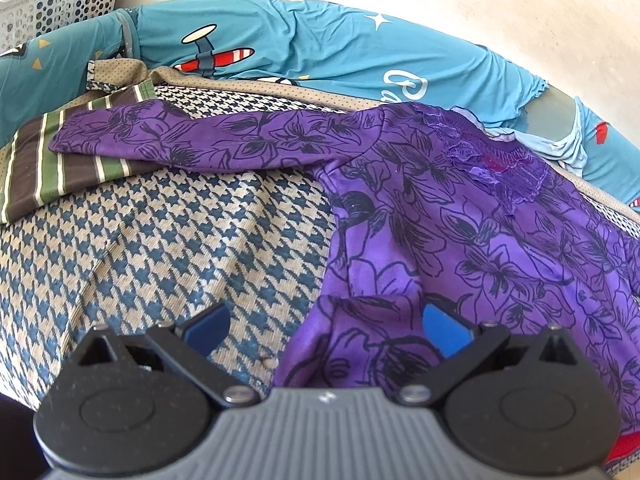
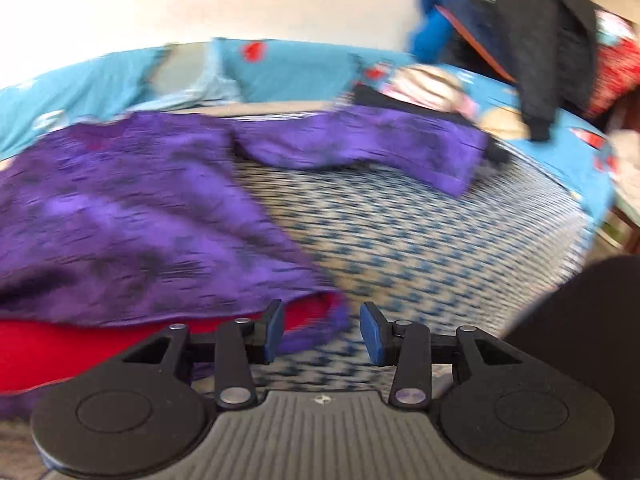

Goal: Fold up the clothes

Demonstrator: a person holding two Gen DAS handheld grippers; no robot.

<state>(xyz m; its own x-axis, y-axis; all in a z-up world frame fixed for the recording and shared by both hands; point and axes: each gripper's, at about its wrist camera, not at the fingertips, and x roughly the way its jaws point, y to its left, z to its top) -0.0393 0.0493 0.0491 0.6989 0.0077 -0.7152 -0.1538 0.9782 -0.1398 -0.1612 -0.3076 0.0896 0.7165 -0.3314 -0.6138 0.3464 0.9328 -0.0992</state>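
The purple top (image 1: 500, 240) lies face up on the houndstooth cover (image 1: 160, 248), its body spread flat, one sleeve (image 1: 200, 138) stretched out across a striped garment (image 1: 60, 168) and the other sleeve (image 2: 360, 148) reaching out on the opposite side. This looks like the end of laying out and the start of folding: the top is flat, but neither sleeve is turned in yet. The left gripper (image 1: 326, 326) hangs over the near hem with its jaws wide apart; a fold of the hem lies between the blue pads (image 1: 446, 330), but they do not press on it, so it holds nothing. The right gripper (image 2: 322, 334) stands with its jaws part open and empty, just beside the other hem corner, where a red lining (image 2: 60, 348) shows under the purple cloth; that view is blurred, so fine detail there is lost. The next move, as I judge it, calls for each gripper to pinch a sleeve near its cuff or the shoulder and carry it across the body, keeping the cloth low and flat so that the body does not drag or bunch. The thin fabric may slip from a shallow pinch. A basket (image 1: 60, 4) stands far off, beyond a teal sheet (image 1: 320, 48).
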